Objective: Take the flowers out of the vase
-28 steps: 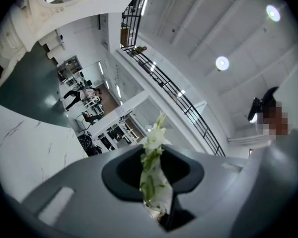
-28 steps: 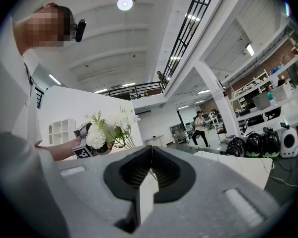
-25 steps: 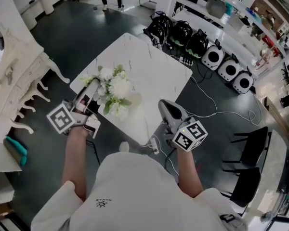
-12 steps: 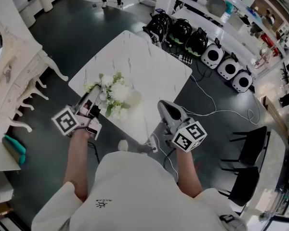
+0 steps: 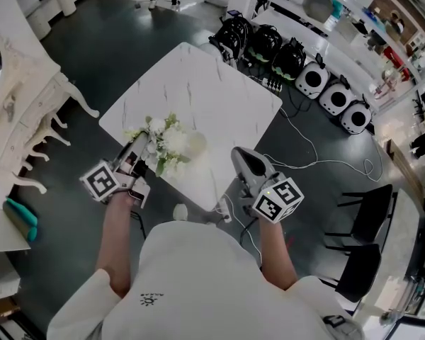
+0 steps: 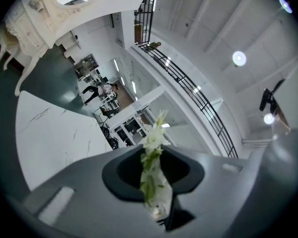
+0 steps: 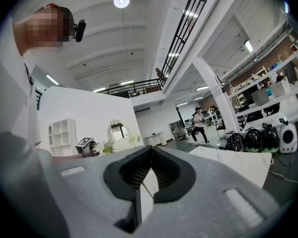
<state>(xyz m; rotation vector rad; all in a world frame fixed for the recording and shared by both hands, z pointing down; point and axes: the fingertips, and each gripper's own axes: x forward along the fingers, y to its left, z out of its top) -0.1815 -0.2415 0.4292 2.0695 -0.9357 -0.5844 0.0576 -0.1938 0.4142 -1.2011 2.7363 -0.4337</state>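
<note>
A bunch of white flowers with green leaves hangs low over the near left part of the white marble table. My left gripper is shut on the stems and points level; in the left gripper view the leafy stem is pinched between the jaws. A pale round thing, maybe the vase, sits just right of the blooms. My right gripper hovers off the table's near right edge. Its jaws are shut with nothing between them.
An ornate white dresser stands at the left. Black backpacks and white round machines line the floor beyond the table. Cables trail across the floor at the right, near black chairs.
My left gripper has sunk with the flowers, bringing the bunch lower over the table and a little nearer to me. The right gripper has stayed where it was.
</note>
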